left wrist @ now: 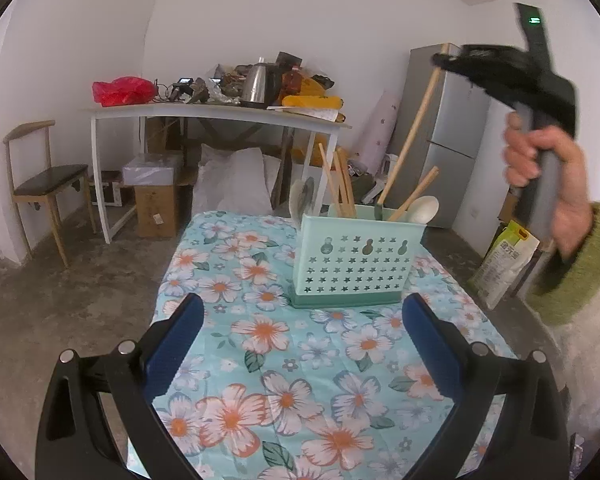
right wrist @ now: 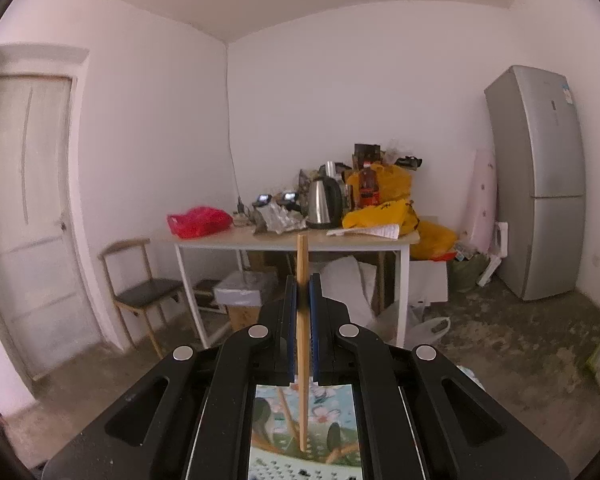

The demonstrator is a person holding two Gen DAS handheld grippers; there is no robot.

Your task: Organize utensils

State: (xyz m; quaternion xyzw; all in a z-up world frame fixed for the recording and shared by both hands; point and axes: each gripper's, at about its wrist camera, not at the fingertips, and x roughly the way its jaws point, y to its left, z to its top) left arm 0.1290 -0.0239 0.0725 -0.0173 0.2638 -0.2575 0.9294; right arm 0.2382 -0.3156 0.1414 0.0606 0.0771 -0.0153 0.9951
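- Left gripper [left wrist: 302, 340]: lower part of the left wrist view, blue pads spread wide with nothing between them, above the floral tablecloth [left wrist: 260, 380].
- Utensil holder [left wrist: 350, 260]: pale green plastic caddy with star-shaped cut-outs, upright on the tablecloth at centre frame, beyond the spread pads and apart from them.
- Contents of the holder: several wooden chopsticks [left wrist: 340, 184] leaning in the middle section; a white spoon [left wrist: 422, 209] at the right end; a pale spoon [left wrist: 302, 198] at the left end, partly hidden behind the holder's wall.
- Right gripper [right wrist: 302, 292]: centre of the right wrist view, blue pads pressed together on a single chopstick [right wrist: 302, 256]. The stick stands roughly upright between the pads, one end above them, the other running down past the gripper body toward the holder's perforated wall at the bottom edge of the frame.
- Same gripper in the left wrist view: upper right, blurred, held in a hand [left wrist: 540, 172] with a green knitted sleeve [left wrist: 580, 272]; the pinched stick slants down from it toward the holder's right half. Whether its lower tip is inside a compartment cannot be told.
- Background: white desk [right wrist: 292, 240] loaded with a steel kettle [right wrist: 322, 204], a red bag [right wrist: 198, 220] and yellow bags [right wrist: 380, 208]; wooden chair [right wrist: 140, 292] to its left; grey refrigerator [right wrist: 540, 184] at right; a pale door [right wrist: 28, 208] at far left.
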